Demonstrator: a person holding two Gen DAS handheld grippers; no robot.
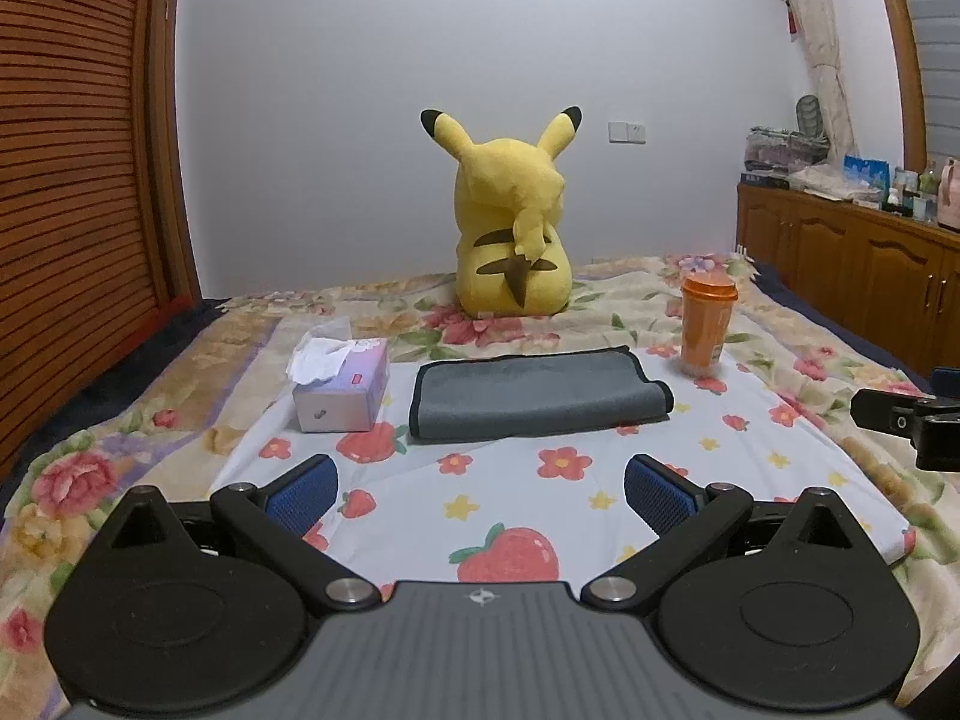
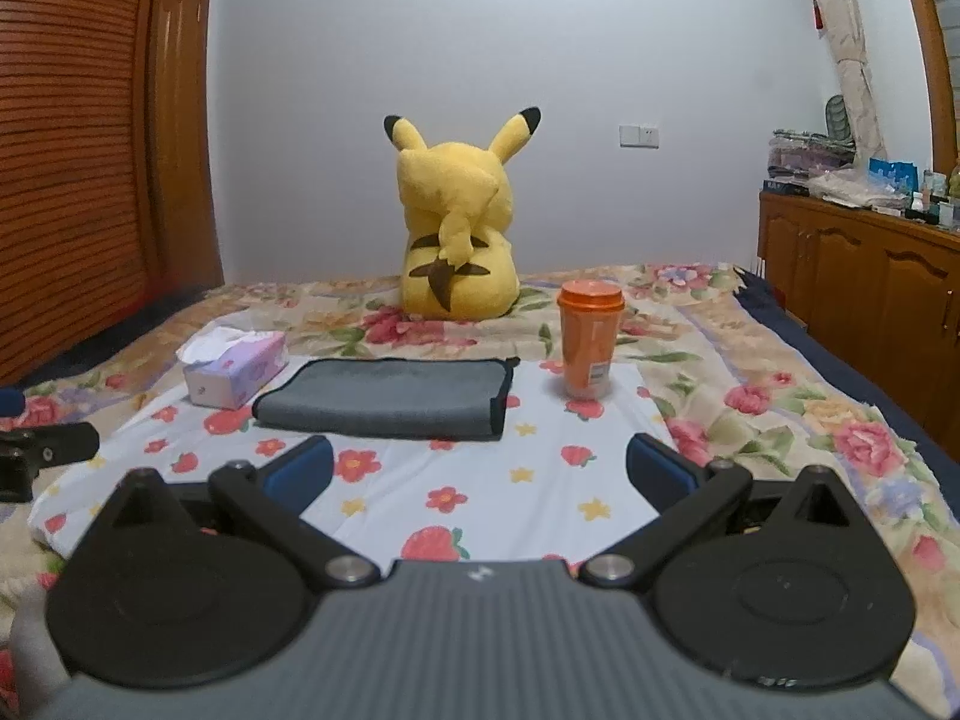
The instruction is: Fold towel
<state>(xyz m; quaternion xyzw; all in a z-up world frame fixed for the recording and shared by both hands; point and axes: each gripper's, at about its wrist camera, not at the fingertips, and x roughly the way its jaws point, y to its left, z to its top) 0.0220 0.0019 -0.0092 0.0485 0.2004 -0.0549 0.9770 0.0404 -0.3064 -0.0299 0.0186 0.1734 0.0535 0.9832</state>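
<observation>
A grey towel (image 1: 534, 396) with dark edging lies folded flat on a white fruit-print cloth (image 1: 510, 510) on the bed. It also shows in the right wrist view (image 2: 390, 399). My left gripper (image 1: 480, 492) is open and empty, held above the cloth a short way in front of the towel. My right gripper (image 2: 480, 474) is open and empty, also short of the towel's near edge. Part of the right gripper (image 1: 912, 420) shows at the right edge of the left view, and part of the left gripper (image 2: 36, 456) at the left edge of the right view.
A tissue box (image 1: 342, 384) stands left of the towel and an orange lidded cup (image 1: 708, 324) to its right. A yellow plush toy (image 1: 510, 222) sits behind. A wooden wardrobe (image 1: 78, 192) is at left, a cabinet (image 1: 840, 264) with clutter at right.
</observation>
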